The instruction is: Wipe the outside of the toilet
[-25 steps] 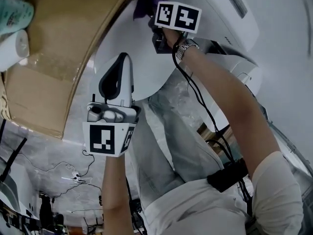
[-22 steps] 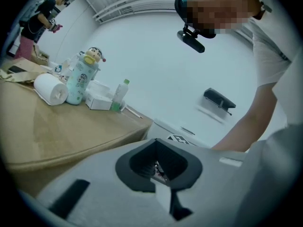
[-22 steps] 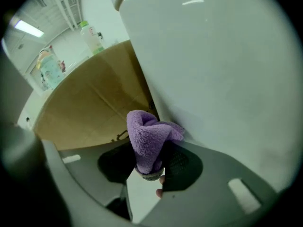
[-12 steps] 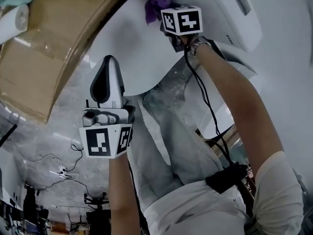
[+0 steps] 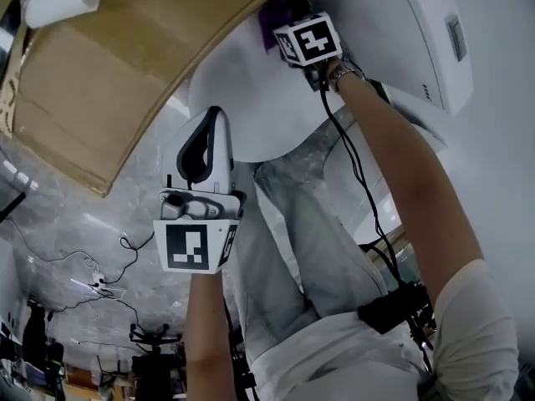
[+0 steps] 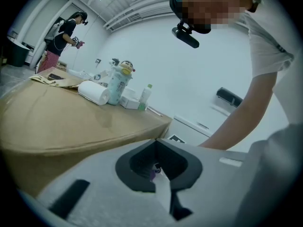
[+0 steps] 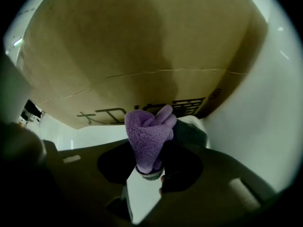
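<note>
Head view, right gripper (image 5: pixel 290 27): clamped on a purple cloth (image 5: pixel 276 11), which appears pressed to the white toilet (image 5: pixel 251 115) at the bowl's far edge, just beside the curved edge of a cardboard box (image 5: pixel 109 82).
Head view, left gripper (image 5: pixel 209 125): hangs over the bowl's near rim, well apart from the purple cloth and touching nothing. The right gripper is plainly the one at work.
Head view, open room: bare white shell runs from the cloth back toward the near rim and right toward the lid (image 5: pixel 401 32). The box edge closes off the left.
Left gripper view, left gripper (image 6: pixel 158 171): jaws together, nothing held. Beyond them a paper roll (image 6: pixel 94 92) and bottles (image 6: pixel 118 82) stand near the far edge of the box top.
Right gripper view, right gripper (image 7: pixel 149 171): jaws closed on the purple cloth (image 7: pixel 147 134), a bunched wad standing out of the tips, its long axis in line with the jaws. Cardboard fills the view above, and the toilet's (image 7: pixel 265 108) white wall is at right.
Next stroke, as judged: it would need to draw away from the box edge, along the open shell.
</note>
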